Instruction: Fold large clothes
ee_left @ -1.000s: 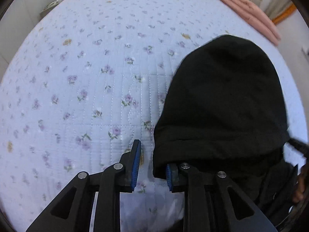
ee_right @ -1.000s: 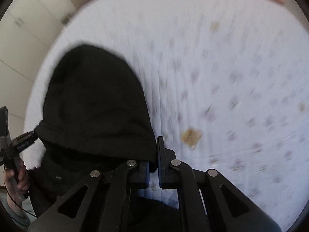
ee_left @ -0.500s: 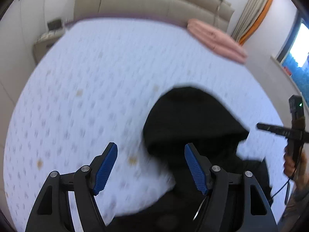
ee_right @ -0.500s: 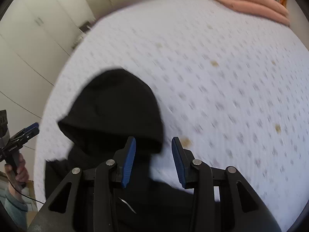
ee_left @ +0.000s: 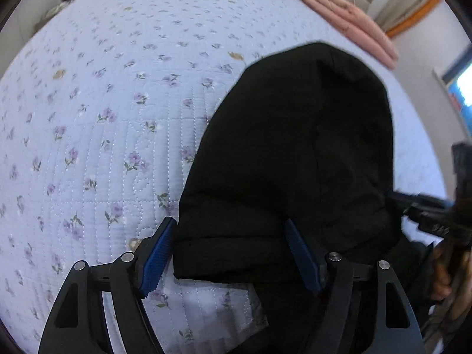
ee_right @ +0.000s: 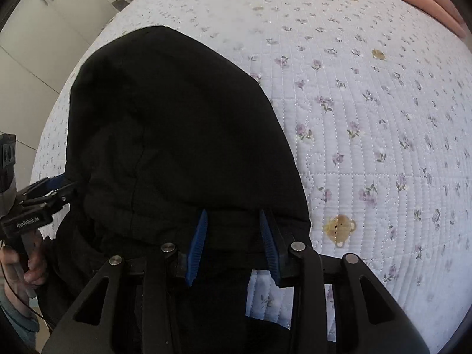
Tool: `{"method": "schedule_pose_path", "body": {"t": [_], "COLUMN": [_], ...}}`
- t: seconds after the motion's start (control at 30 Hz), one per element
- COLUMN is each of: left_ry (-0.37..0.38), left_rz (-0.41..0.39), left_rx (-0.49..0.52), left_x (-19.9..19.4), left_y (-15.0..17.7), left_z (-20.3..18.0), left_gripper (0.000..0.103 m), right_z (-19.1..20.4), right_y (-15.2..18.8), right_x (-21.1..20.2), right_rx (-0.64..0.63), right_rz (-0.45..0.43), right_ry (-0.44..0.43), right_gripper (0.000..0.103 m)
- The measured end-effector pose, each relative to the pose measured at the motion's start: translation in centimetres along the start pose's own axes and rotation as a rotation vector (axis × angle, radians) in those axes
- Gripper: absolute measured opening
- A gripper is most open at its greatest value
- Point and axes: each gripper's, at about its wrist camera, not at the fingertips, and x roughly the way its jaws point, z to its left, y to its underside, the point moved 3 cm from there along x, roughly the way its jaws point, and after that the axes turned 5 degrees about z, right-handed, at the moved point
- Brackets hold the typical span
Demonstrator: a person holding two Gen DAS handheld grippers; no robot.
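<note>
**A:** Starting nearest the cameras, what do the tongs look like?

**B:** The left tongs [ee_left: 228, 255] stand wide apart, their blue pads either side of the near rolled hem of a black hooded garment [ee_left: 295, 159]. The left pad sits just beside the hem's corner; whether either pad touches the cloth cannot be told. The right tongs [ee_right: 233, 246] are also parted, more narrowly, straddling the same hem near its other corner. Nothing is pinched in either pair.

**B:** In the right view, the person's left hand [ee_right: 17, 265] shows at the lower left edge, around its handle.

**A:** And where does the garment lie?

**B:** On a bed [ee_left: 103, 118] with a pale quilted cover printed with small purple flowers. The hood spreads flat, pointing away from the cameras; the body bunches darkly under and behind the tongs, and its layout cannot be made out.

**A:** Beyond it?

**B:** Bare quilt, then a folded pink blanket [ee_left: 348, 14] at the far edge.

**A:** How far along is the folding?

**B:** Early, by the look of it. The hood seems laid out, but no tidy fold shows. Grasping the hem likely comes next; most folds remain.
</note>
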Motion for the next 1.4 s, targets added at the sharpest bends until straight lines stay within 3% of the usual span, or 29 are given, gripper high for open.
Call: {"method": "schedule_pose_path", "body": {"t": [0.13, 0.23, 0.43, 0.53, 0.6, 0.7, 0.87, 1.03, 1.07, 1.1, 1.2, 1.27, 1.4], "left_ry": [-0.003, -0.053, -0.055, -0.060, -0.050, 0.001, 0.171, 0.233, 0.217, 0.198, 0.139, 0.136, 0.126], "left_rz": [-0.040, -0.112, -0.189, -0.121, -0.069, 0.012, 0.051, 0.075, 0.069, 0.056, 0.009, -0.022, -0.098], "left_rx": [0.025, 0.084, 0.097, 0.077, 0.067, 0.044, -0.023, -0.023, -0.021, -0.001, 0.052, 0.067, 0.113], "left_x": [-1.7, -4.7, -8.3, -6.2, -4.1, -0.8, 1.4, 2.8, 2.8, 2.7, 1.2, -0.7, -5.9], "left_y": [-0.1, -0.7, -3.5, -5.0, -4.9, -4.0, -3.7, -3.9, -4.1, -4.1, -3.9, -3.6, -1.7], "left_z": [-0.2, -0.7, -0.6, -0.1, 0.2, 0.6, 1.4, 0.0, -0.5, -1.3, -2.6, -3.0, -4.7], "left_gripper": [0.078, 0.078, 0.077, 0.077, 0.077, 0.077, 0.077, 0.077, 0.077, 0.076, 0.040, 0.029, 0.026], "right_z": [-1.0, -3.0, -7.8, -9.6, -10.5, -10.3, -8.7, -5.0, -4.5, -3.8, -2.5, -1.7, 0.3], "right_y": [-0.2, -0.2, -0.5, -0.6, -0.7, -0.5, -1.1, -2.9, -3.3, -3.6, -3.4, -2.9, -0.6], "right_x": [-1.3, -4.0, -6.2, -5.3, -4.0, -1.3, 0.4, 1.6, 1.8, 1.8, 0.9, -0.8, -6.0], "right_rx": [-0.010, 0.019, 0.106, 0.158, 0.187, 0.236, 0.184, 0.106, 0.109, 0.101, 0.049, 0.012, -0.073], "right_rz": [-0.004, -0.042, -0.067, -0.036, -0.003, 0.057, 0.064, 0.090, 0.094, 0.096, 0.075, 0.041, -0.038], "right_ry": [-0.064, -0.151, -0.204, -0.250, -0.301, -0.381, -0.525, -0.604, -0.620, -0.625, -0.561, -0.552, -0.505], "right_gripper": [0.039, 0.041, 0.047, 0.052, 0.071, 0.073, 0.073, 0.073, 0.070, 0.054, 0.034, 0.028, 0.022]}}
